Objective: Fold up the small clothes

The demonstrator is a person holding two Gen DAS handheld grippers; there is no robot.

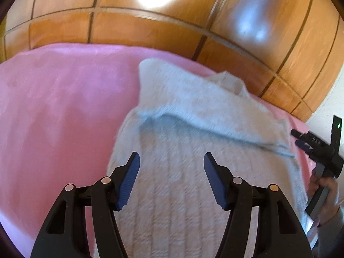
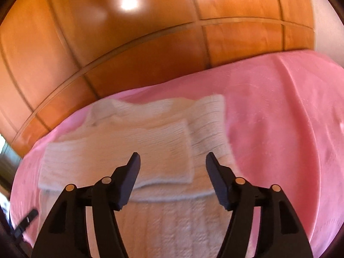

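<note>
- The left gripper [image 1: 171, 161] hangs over the lower body of a cream knitted sweater [image 1: 172, 193]; its jaws stand wide apart and nothing lies between the blue pads [image 1: 129, 180].
- The right gripper [image 2: 172, 161] also stands with its jaws spread and empty, poised above the same sweater [image 2: 172, 221] near a folded-over sleeve [image 2: 120, 163].
- The sweater lies spread on a pink blanket [image 1: 56, 111], directly ahead of and beneath both pairs of tongs. In the left wrist view a sleeve [image 1: 206, 111] is laid across the chest beyond the fingertips, and the collar [image 1: 228, 81] lies farther ahead, to the right.
- In the right wrist view the second sleeve [image 2: 211, 124] is folded inward just ahead and right of the fingertips.
- The right gripper [image 1: 301, 139] shows at the right edge of the left wrist view, beside the sweater's side, held by a hand [image 1: 326, 195].
- Beyond the blanket, ahead of both tongs, stands a glossy wooden panelled wall [image 2: 133, 43].
- No container is visible in either view.
</note>
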